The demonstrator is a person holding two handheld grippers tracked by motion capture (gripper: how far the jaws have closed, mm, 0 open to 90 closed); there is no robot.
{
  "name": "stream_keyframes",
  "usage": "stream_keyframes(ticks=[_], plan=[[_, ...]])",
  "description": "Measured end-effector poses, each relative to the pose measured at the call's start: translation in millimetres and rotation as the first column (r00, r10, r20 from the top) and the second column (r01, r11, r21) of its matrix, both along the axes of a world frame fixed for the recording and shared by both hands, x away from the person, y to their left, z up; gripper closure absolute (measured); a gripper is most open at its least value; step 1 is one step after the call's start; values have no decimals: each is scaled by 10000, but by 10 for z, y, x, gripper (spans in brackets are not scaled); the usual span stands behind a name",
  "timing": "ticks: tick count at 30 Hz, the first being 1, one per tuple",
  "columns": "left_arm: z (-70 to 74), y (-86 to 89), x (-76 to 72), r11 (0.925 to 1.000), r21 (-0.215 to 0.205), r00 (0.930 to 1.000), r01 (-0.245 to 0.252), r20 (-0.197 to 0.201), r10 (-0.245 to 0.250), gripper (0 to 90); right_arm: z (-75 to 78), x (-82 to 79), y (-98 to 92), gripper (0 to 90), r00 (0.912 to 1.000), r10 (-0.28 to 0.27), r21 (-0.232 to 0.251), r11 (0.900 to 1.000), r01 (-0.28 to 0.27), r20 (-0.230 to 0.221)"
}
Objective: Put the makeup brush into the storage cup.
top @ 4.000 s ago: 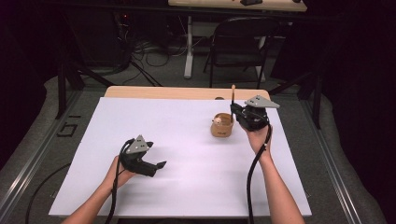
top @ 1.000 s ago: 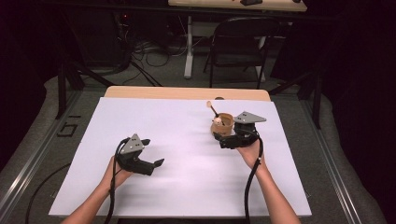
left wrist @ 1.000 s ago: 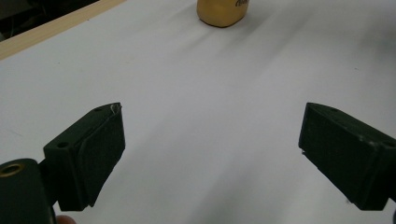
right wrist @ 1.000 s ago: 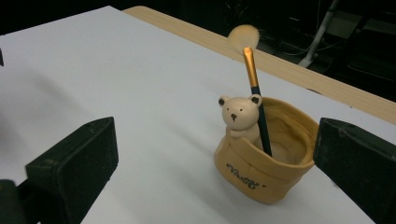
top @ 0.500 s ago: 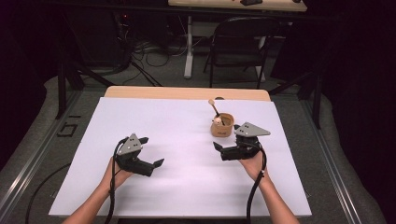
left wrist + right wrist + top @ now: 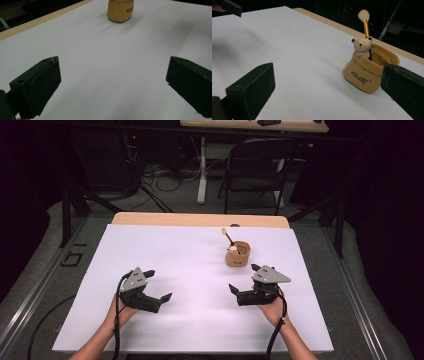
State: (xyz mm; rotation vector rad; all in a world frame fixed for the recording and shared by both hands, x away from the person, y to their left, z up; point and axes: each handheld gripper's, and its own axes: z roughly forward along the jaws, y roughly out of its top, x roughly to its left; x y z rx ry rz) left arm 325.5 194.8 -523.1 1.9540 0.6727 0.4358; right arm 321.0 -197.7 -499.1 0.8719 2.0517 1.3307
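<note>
Backing my right claw (image 6: 235, 291) off the tan ceramic sack-shaped pot (image 6: 238, 254), jaws wide and empty; the gold-handled brush (image 6: 365, 23) now stands inside it, placement apparently complete. Left claw (image 6: 159, 285) just finished opening, holds nothing, resting on the white bench (image 6: 190, 270).

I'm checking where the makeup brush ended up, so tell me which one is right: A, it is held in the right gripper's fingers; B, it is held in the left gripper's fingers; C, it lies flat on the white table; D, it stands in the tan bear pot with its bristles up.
D: the brush stands in the tan bear pot, bristle end up, and both grippers' jaws are open with nothing between them.
</note>
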Motion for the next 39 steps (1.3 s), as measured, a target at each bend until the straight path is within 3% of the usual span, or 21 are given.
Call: stream_keyframes(ticks=[9, 16, 25, 32, 39], plan=[[-8, 75, -94, 9992, -263, 9985, -290, 451, 302, 0, -79, -196, -40, 0, 9995, 20, 6, 10000, -21, 320], [-53, 181, -164, 9978, -389, 9982, -531, 258, 541, 0, -142, -300, -147, 0, 9987, -422, 104, 9991, 419, 286], [-89, 284, -255, 9954, -788, 9973, -545, 447, 581, 0, -215, -408, -264, 0, 9980, -631, 258, 9977, 629, 71], [-128, 357, -339, 9954, -594, 9960, -751, 451, 778, 0, -241, -484, -332, 0, 9970, -772, 259, 9967, 770, 82], [-158, 459, -412, 9938, -771, 9945, -805, 602, 853, 0, -265, -558, -419, 0, 9958, -883, 469, 9951, 871, 245]])
